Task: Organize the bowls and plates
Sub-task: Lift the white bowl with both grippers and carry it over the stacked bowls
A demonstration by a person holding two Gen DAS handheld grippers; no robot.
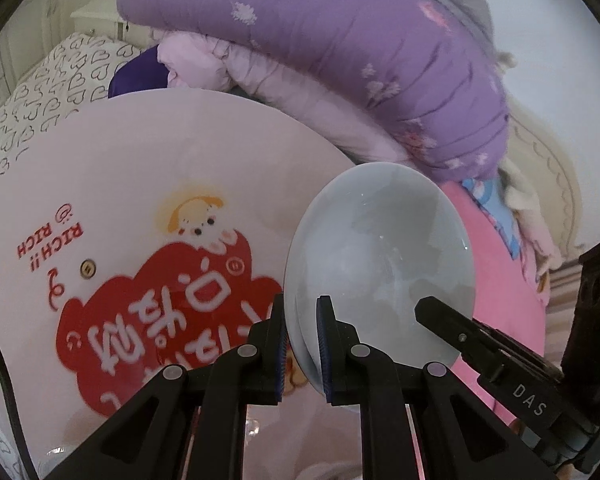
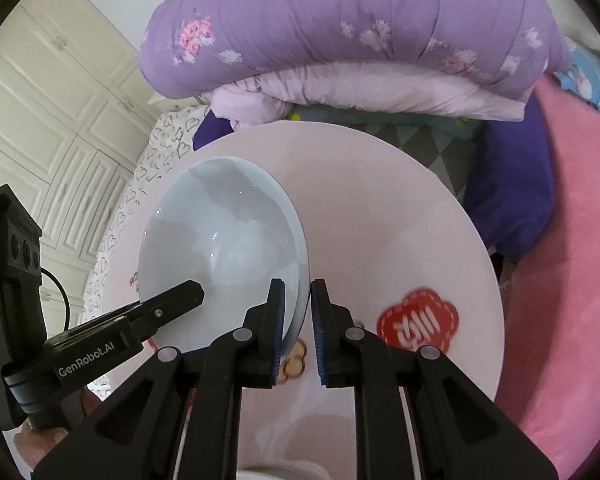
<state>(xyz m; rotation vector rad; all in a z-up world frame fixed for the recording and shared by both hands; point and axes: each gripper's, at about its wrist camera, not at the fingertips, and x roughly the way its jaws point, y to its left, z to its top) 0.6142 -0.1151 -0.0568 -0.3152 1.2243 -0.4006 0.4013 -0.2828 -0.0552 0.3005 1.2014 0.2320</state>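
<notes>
Black fingers with blue pads filled the bottom of both wrist views. On the left gripper (image 1: 303,350), the jaws were almost closed, with only a narrow gap, and the near rim of a pale blue bowl (image 1: 380,256) sat between the pads. The right gripper (image 2: 297,330) showed the same: its two pads stood close together and the bowl's (image 2: 224,248) rim passed between them. So both grippers pinched one bowl, each on its own part of the rim.

From the left fingers the bowl opened toward 1 o'clock, with its hollow side facing the camera. From the right fingers it opened toward 11 o'clock. In the left view, the tip of the other gripper entered from 4 o'clock and lay against the bowl's inner wall; in the right view the other gripper entered from 8 o'clock in the same manner. Neither hand seemed nearer than the other, because both were already on the rim.

Behind the bowl stood a large pink plate (image 2: 400,216) with a red cartoon print. The bowl seemed to be just in front of the plate's face, but whether it touched the plate could not be told. The probable next move was to set the bowl down onto this plate, so the important relation was the bowl's underside toward the plate's middle.

Farther out were a purple floral quilt (image 2: 340,16) at 12 o'clock and a pink blanket (image 2: 572,280) at 3 o'clock.
</notes>
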